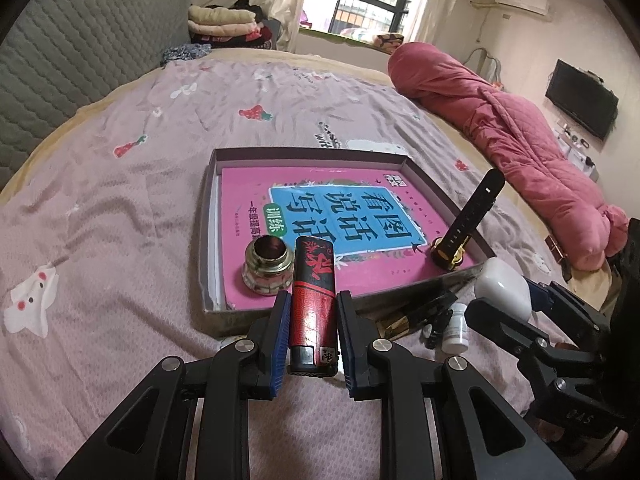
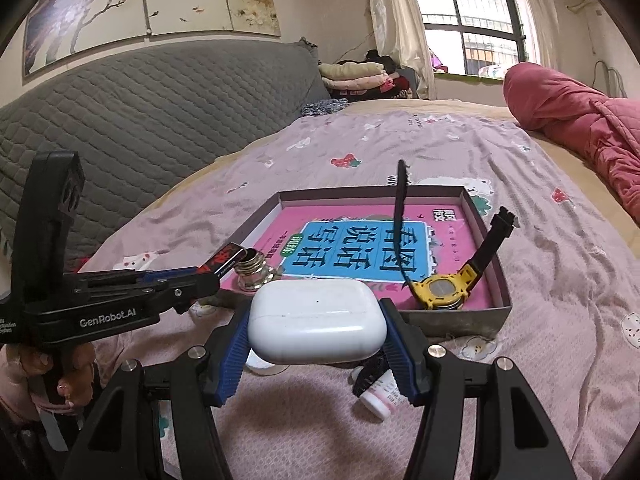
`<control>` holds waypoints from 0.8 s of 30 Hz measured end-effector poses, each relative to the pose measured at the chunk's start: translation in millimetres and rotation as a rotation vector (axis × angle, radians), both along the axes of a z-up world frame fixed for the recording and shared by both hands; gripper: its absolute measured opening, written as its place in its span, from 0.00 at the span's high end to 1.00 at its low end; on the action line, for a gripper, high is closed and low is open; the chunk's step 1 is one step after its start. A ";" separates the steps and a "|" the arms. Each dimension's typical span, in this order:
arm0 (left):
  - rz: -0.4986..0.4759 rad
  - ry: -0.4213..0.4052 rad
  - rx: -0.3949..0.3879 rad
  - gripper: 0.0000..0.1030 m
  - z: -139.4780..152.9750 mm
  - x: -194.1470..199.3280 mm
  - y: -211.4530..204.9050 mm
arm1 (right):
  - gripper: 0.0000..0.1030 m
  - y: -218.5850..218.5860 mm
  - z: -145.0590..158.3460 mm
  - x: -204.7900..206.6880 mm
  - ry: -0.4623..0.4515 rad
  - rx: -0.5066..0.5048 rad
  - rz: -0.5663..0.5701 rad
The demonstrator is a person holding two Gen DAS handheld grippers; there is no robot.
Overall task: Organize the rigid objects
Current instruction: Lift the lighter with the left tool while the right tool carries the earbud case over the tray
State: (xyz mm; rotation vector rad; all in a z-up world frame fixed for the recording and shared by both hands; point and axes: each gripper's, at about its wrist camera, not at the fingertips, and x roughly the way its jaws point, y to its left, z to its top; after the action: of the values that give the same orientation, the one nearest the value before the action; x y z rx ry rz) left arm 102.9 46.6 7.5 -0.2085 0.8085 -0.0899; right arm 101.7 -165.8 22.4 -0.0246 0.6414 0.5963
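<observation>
The jaws of the left gripper (image 1: pixel 310 312) are clamped on a red-and-black patterned plastic lighter (image 1: pixel 313 300), centre bottom of the left wrist view, just short of the near wall of the shallow grey cardboard box (image 1: pixel 308 153). The jaws of the right gripper (image 2: pixel 316 344) are closed on a white rounded plastic earbud case (image 2: pixel 318 322), low centre in the right wrist view, also short of that wall.

Risks, as I judge them: the smooth, curved case could squirt out of the pads. The lighter is pinched low, so it could pivot. Lowered carelessly, the lighter could strike the small glass jar with a gold rim (image 1: pixel 267 266); the case could knock the yellow watch with a black strap (image 2: pixel 442 290) on the pink book (image 1: pixel 320 216).
</observation>
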 end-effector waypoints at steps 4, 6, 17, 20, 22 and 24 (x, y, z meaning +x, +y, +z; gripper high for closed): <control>-0.003 -0.004 0.008 0.78 1.1 4.1 -2.6 | 0.41 -3.2 1.5 5.1 0.001 0.006 -0.020; -0.001 -0.003 0.006 0.78 1.2 5.9 -2.7 | 0.41 -4.0 2.1 6.0 0.000 0.008 -0.026; -0.008 -0.009 0.008 0.78 2.4 15.5 -4.0 | 0.41 -2.6 -2.7 9.3 0.011 -0.001 -0.034; -0.009 -0.009 0.011 0.78 2.8 19.8 -3.9 | 0.41 -1.4 -4.5 11.5 0.020 0.003 -0.037; -0.007 -0.008 0.012 0.78 3.0 19.9 -4.5 | 0.41 -0.5 -6.0 15.0 0.026 0.002 -0.038; -0.005 -0.009 0.012 0.78 3.2 22.1 -4.3 | 0.41 0.5 -6.6 16.7 0.027 0.002 -0.038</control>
State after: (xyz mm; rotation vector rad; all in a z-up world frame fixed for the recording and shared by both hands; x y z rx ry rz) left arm 125.0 42.3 10.7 -0.1948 0.8002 -0.0907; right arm 118.4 -165.3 15.8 -0.0028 0.6659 0.5608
